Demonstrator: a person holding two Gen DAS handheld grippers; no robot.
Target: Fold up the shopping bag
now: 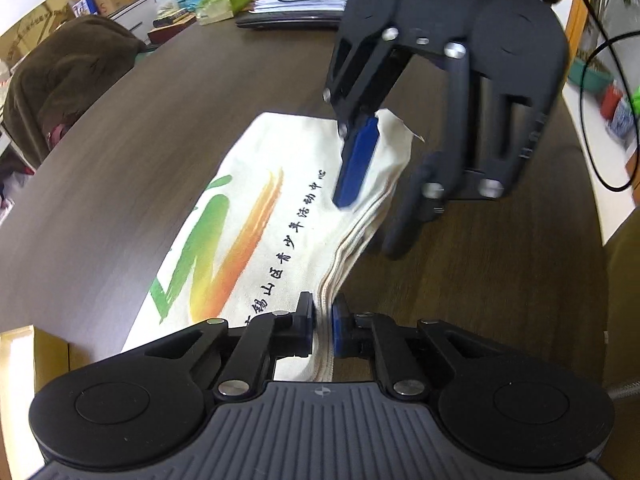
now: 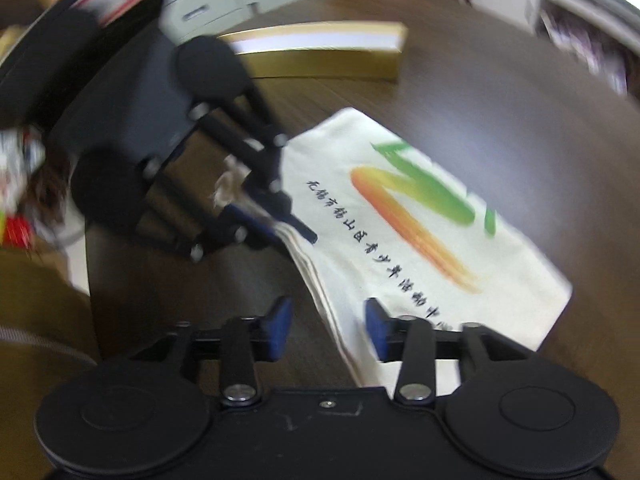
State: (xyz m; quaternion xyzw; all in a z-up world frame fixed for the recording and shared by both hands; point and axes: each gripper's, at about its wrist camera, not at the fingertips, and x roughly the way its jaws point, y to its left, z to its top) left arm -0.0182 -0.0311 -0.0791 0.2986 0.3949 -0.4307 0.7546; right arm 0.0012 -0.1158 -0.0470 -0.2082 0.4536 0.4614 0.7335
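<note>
Left gripper (image 1: 323,330) clamps the shopping bag (image 1: 248,216) by its stacked edge; right gripper (image 2: 326,330) hangs released astride it. We reckon it should close before we lift evenly

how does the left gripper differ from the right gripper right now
The left gripper is clamped shut on the shopping bag's layered edge; the right gripper stands open, pads apart with the bag's edge loose between them. Both point down at the same edge of the bag.
</note>
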